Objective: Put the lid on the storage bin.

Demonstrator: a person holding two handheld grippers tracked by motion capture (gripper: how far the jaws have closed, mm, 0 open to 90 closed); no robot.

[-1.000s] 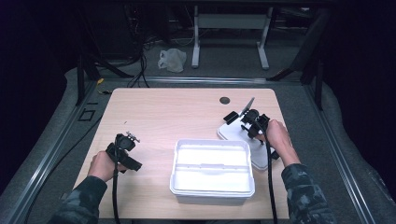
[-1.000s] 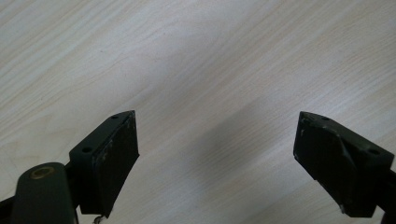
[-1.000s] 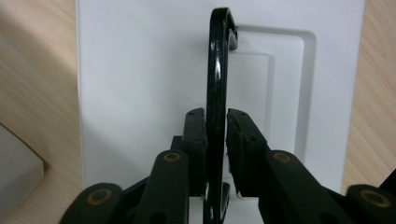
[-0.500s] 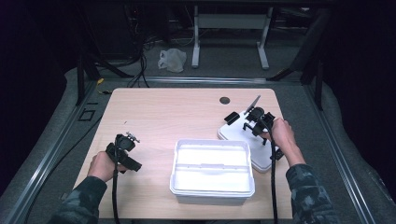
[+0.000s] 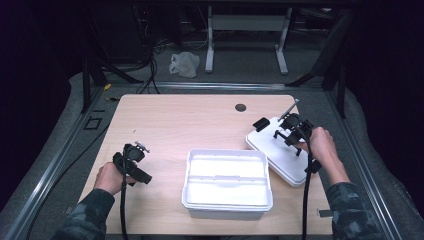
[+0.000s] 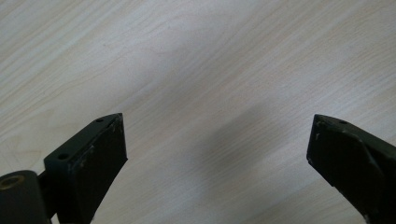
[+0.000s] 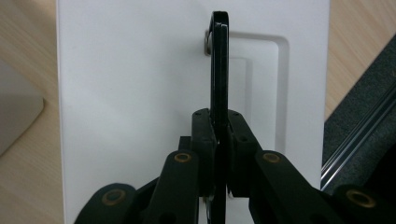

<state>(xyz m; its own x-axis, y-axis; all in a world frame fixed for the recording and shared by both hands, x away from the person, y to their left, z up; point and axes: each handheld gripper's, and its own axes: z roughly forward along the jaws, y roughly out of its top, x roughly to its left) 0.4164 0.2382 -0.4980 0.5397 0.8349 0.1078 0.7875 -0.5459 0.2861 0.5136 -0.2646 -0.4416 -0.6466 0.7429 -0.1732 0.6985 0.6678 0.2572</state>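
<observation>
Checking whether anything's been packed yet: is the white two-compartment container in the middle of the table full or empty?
Empty. In the high view both compartments of the white container show bare white floor either side of the divider.

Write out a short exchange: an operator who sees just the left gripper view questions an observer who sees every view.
Operator: I see bare wood between the open left tongs. What are the other tongs doing?
Observer: The right tongs are shut on a thin black tool.
Operator: What lies under them?
Observer: A white lid, lying just right of a white bin.
</observation>
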